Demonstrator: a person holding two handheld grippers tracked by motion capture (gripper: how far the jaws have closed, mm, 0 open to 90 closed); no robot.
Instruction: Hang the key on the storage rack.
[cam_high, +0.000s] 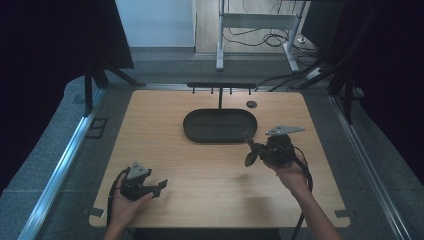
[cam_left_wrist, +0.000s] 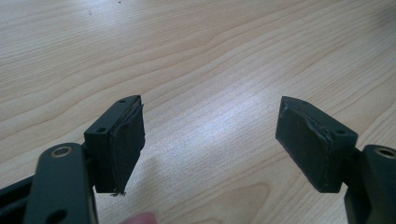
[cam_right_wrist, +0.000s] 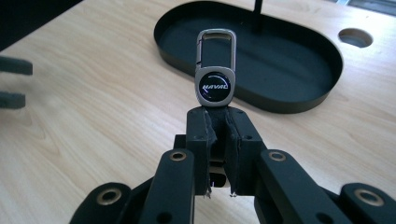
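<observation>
One silver key fob (cam_right_wrist: 215, 79) with a round black badge and a clip loop on top stands upright, clamped in the right gripper (cam_right_wrist: 218, 122) above the wooden surface (cam_right_wrist: 93, 121), near the black oval tray (cam_right_wrist: 299, 100). The left gripper (cam_left_wrist: 210, 135) rests spread apart, holding nothing.

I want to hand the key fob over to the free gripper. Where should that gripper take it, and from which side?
Probably by the metal clasp loop at the top of the key fob. The right gripper is shut on its lower end, so the loop stands free above the jaws. The open left gripper could come from above the tray side, pads on the loop's flat faces.
</observation>
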